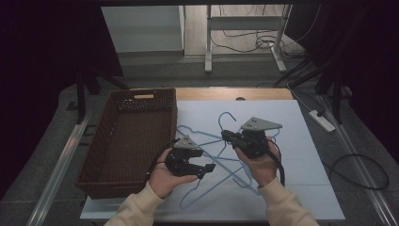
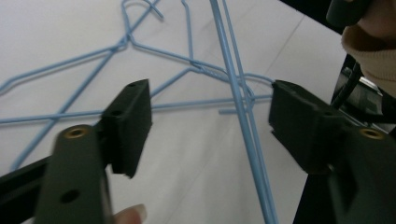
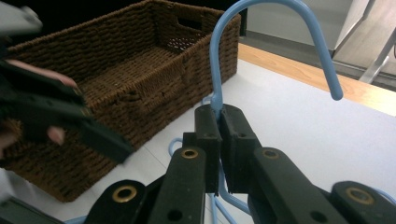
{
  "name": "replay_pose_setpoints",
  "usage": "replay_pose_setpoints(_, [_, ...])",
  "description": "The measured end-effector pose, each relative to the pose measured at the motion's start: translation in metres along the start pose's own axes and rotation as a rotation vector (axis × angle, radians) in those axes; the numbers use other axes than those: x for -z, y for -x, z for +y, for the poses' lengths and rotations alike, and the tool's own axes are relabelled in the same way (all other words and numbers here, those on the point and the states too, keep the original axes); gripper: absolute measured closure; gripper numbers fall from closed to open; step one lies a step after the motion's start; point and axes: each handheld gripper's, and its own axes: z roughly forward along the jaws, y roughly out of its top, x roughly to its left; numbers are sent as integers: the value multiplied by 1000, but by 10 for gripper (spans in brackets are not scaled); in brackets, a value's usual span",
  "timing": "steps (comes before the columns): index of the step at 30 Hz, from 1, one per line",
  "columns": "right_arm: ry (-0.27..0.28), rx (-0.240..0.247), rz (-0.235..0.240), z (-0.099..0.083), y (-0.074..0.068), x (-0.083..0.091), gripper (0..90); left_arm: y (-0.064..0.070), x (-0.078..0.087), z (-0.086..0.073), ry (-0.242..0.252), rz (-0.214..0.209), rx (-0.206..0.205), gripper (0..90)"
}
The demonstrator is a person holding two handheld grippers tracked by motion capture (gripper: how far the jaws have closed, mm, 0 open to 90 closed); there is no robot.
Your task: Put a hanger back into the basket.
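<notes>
**A:** From the high view, what did the table show?

**B:** A tangle of blue wire hangers [image 1: 221, 162] lay on the white sheet [image 1: 301, 155], at three o'clock from the wicker basket [image 1: 123, 141]. The right gripper [image 1: 229, 136] stood nearer the tangle's top; the left gripper [image 1: 207, 168] hung at its seven o'clock.

**A:** And the left gripper view?

**B:** The left gripper [image 2: 210, 126] gaped, grasping nothing. A long hanger wire [image 2: 245, 126] ran from twelve to six o'clock between the jaws, nearer the right-hand one.

**A:** The right gripper view?

**B:** The right gripper [image 3: 219, 135] was clenched on the hanger's neck, the hook [image 3: 275, 28] arching up at twelve o'clock, with the basket [image 3: 121, 79] beyond at ten o'clock.
</notes>
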Motion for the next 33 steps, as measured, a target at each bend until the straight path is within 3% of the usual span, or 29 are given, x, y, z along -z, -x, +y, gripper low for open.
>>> replay_pose_setpoints(4, [9,4,8,2,-4,0,867,2,-6,0,-34,-23,-15,555])
replay_pose_setpoints(6, [15,3,12,2,-5,0,866,2,-6,0,-34,-45,-14,684])
replay_pose_setpoints(9, [23,4,11,3,-5,1,866,1,-3,-1,-16,-41,-12,819])
replay_pose_setpoints(13, [52,-13,27,3,-3,4,864,-5,1,-2,9,-23,18,864])
replay_pose_setpoints(18, [85,2,32,4,-2,6,847,-6,5,-2,41,-11,41,867])
replay_pose_setpoints(24, [177,29,25,7,0,21,553,-7,15,0,115,-7,74,868])
replay_pose_setpoints(30, [158,28,34,3,14,38,401,-16,38,1,189,15,98,868])
replay_pose_setpoints(33, [142,27,23,-6,23,43,372,-22,51,1,225,26,112,869])
